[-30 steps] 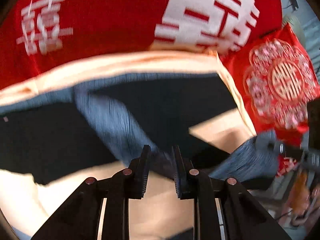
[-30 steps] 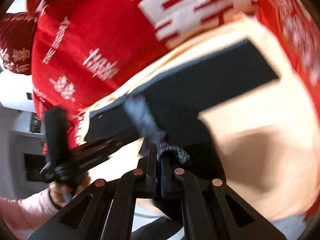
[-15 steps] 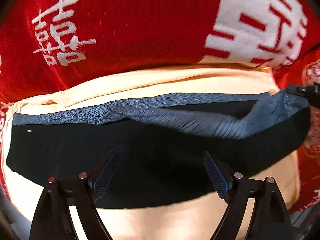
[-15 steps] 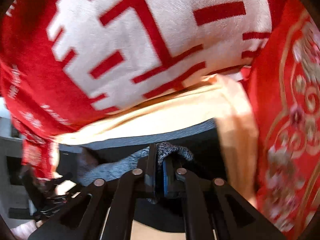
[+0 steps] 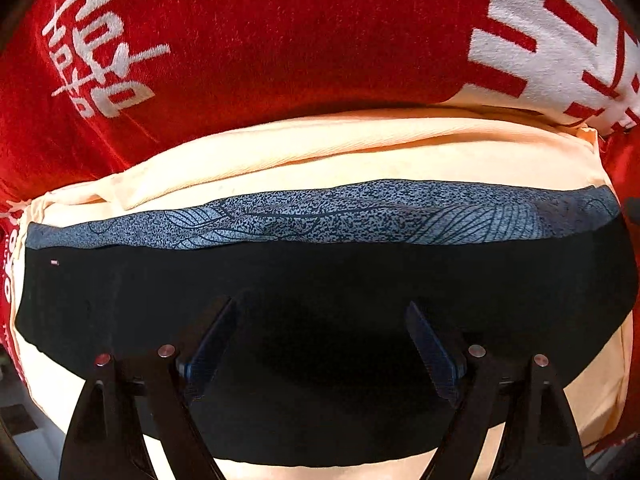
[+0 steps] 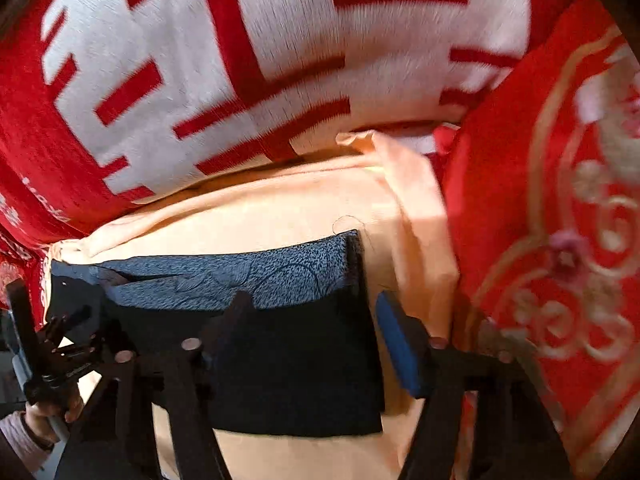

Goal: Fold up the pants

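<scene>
Both tools lower, nose-down over the folded pants point(image 5: 320, 300) (jaws newly spread, right point(image 6: 316, 320) narrower, left point(image 5: 320, 328) wide, nothing held).

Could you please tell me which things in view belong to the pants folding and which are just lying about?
Part of the job:
- black pants
- left gripper, open
- right gripper, open

Just lying about:
- cream cloth
- red blanket
- red patterned cushion

Large white double-happiness character 囍 on the red blanket point(image 5: 280, 40), a smaller white one at its left.
</scene>
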Tool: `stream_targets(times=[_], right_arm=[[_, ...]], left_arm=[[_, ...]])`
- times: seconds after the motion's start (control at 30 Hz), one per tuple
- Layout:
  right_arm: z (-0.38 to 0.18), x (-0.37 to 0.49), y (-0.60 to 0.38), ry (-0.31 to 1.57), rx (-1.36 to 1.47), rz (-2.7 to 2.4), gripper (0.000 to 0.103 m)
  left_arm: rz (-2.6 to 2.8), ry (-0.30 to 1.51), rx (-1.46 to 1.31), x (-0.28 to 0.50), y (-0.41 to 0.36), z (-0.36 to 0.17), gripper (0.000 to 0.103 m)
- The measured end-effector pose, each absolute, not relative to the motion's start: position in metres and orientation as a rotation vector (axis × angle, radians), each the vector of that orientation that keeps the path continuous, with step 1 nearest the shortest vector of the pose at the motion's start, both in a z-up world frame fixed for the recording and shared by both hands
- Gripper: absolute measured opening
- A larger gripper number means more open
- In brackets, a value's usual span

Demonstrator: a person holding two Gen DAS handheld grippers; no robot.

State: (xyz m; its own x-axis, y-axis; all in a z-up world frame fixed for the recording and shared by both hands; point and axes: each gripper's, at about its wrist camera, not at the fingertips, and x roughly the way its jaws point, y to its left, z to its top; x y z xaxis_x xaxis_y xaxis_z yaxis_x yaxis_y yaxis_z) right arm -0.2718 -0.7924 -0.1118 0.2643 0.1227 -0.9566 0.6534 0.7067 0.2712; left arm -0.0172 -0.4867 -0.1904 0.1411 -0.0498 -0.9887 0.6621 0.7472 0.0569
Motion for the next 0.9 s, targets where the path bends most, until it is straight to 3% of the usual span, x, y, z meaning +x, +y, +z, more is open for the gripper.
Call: stream_targets(times=[0.13, 0.17, 0.2, 0.47, 0.57, 0.73, 0.9], right_arm=[[-0.145, -0.261, -0.8, 1.327, 0.796, -0.396, 0.027], [-0.148, -0.26, -0.801, 1.332, 0.808, -0.384, 0.015], [-0.147, -0.259, -0.802, 1.327, 0.822, -0.37, 0.012], [-0.117, -0.265, -0.825, 1.275, 0.725, -0.519, 0.01], [-0.113, -0.266, -0.819, 1.303, 0.723, -0.533, 0.019], [-0.1, -0.268, -0.784, 1.268, 0.719, -0.389, 0.019], [-0.145, -0.272, -0.761, 1.409, 0.661, -0.441, 0.017]], left_arm=[[-0.543, 1.355, 0.56, -0.015, -0.484, -0.196, 0.086], [-0.538, 1.358, 0.559, -0.014, -0.483, -0.195, 0.086], [-0.539, 1.353, 0.546, -0.013, -0.482, -0.193, 0.086], [-0.501, 1.319, 0.502, 0.002, -0.48, -0.179, 0.086], [-0.496, 1.309, 0.522, 0.006, -0.476, -0.179, 0.086], [-0.457, 1.318, 0.515, 0.021, -0.476, -0.195, 0.086], [-0.439, 1.332, 0.535, 0.024, -0.466, -0.217, 0.093]])
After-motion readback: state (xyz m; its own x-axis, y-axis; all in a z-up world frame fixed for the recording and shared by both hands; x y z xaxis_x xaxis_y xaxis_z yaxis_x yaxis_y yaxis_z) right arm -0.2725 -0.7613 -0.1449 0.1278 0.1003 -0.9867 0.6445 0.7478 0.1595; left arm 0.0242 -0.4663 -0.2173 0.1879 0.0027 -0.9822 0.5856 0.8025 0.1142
